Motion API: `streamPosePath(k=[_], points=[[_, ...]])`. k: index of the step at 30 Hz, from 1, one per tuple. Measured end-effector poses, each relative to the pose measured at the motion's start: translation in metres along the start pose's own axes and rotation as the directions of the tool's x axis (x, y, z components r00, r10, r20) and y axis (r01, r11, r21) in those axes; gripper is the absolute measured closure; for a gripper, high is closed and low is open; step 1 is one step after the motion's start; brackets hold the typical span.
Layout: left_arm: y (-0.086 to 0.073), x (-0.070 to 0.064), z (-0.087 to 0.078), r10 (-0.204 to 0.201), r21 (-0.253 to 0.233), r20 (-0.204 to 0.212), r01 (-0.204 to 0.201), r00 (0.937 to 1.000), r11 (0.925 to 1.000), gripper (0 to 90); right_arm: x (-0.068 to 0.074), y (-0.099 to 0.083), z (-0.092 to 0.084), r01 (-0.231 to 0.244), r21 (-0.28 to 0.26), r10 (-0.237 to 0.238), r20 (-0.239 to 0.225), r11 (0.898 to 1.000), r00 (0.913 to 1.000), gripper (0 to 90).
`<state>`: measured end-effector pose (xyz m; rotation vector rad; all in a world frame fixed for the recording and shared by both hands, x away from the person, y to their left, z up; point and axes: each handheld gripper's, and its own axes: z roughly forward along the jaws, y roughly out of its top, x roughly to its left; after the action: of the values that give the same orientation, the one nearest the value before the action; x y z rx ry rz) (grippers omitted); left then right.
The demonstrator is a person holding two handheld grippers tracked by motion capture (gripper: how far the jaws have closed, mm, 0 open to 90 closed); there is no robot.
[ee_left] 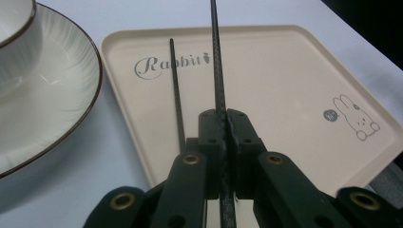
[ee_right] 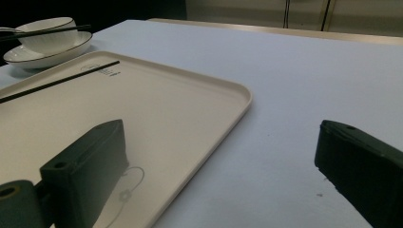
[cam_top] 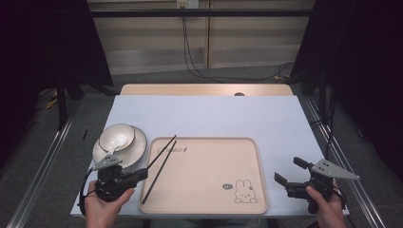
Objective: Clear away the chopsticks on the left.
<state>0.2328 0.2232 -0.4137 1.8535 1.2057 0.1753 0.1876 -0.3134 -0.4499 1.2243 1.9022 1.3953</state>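
Observation:
My left gripper [cam_top: 142,174] [ee_left: 223,118] is near the table's front left, shut on a black chopstick [cam_top: 164,149] [ee_left: 216,57] that slants up and away over the tray's left edge. A second black chopstick [cam_top: 159,172] [ee_left: 177,95] [ee_right: 62,80] lies flat on the beige tray [cam_top: 259,166] [ee_left: 285,71] [ee_right: 190,95], just beside the held one. My right gripper [cam_top: 290,171] [ee_right: 223,161] stands open to the right of the tray above the white tabletop, with nothing between its jaws.
A white bowl [cam_top: 117,136] [ee_right: 50,28] sits on a white dark-rimmed plate [cam_top: 138,147] [ee_left: 52,95] [ee_right: 47,54], left of the tray and just behind my left gripper. The tray carries a rabbit drawing [cam_top: 244,190] at its near right corner. The table's front edge is close to both hands.

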Motion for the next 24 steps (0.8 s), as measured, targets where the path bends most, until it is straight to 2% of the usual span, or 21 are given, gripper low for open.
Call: streamPosePath(k=[4, 6, 9, 13, 16, 17, 19, 20, 24], points=[[0.0, 0.0, 0.014, -0.017, 0.022, -0.025, 0.017, 0.9995, 0.9996, 85.7, 0.0, 0.0, 0.001, 0.002, 0.0, -0.002, -0.003, 1.0, 1.0, 3.3], [0.0, 0.001, 0.019, -0.037, 0.014, -0.042, 0.037, 0.9984, 0.9992, 85.7, 0.001, 0.0, 0.001, 0.001, 0.003, -0.001, -0.005, 1.0, 1.0, 3.3], [0.0, 0.002, 0.027, -0.049, 0.026, -0.042, 0.05, 0.9979, 0.9984, 85.7, 0.0, 0.0, 0.001, 0.001, 0.003, -0.001, -0.005, 1.0, 1.0, 3.3], [-0.003, -0.002, 0.035, -0.033, 0.064, -0.064, 0.037, 0.9974, 0.9973, 85.7, 0.001, 0.0, 0.002, 0.004, 0.003, -0.004, -0.003, 1.0, 1.0, 3.3], [-0.007, -0.004, 0.041, -0.056, 0.069, -0.063, 0.06, 0.9964, 0.9958, 85.7, 0.001, 0.0, 0.001, 0.005, 0.002, -0.005, -0.004, 1.0, 1.0, 3.3], [-0.007, -0.005, 0.042, -0.046, 0.084, -0.062, 0.051, 0.997, 0.9952, 85.7, 0.001, 0.0, 0.001, 0.006, 0.001, -0.006, -0.005, 1.0, 1.0, 3.3], [-0.01, -0.006, 0.045, -0.054, 0.086, -0.062, 0.059, 0.9966, 0.9945, 85.7, 0.001, 0.0, 0.001, 0.009, -0.001, -0.009, -0.004, 1.0, 1.0, 3.3], [-0.011, -0.006, 0.047, -0.044, 0.106, -0.064, 0.051, 0.997, 0.9931, 85.7, 0.001, 0.0, 0.001, 0.011, -0.003, -0.011, -0.006, 1.0, 0.9999, 3.3], [-0.011, -0.007, 0.054, -0.041, 0.125, -0.074, 0.05, 0.9964, 0.9909, 85.7, 0.002, 0.001, 0.001, 0.014, -0.002, -0.014, -0.008, 1.0, 0.9999, 3.3]])
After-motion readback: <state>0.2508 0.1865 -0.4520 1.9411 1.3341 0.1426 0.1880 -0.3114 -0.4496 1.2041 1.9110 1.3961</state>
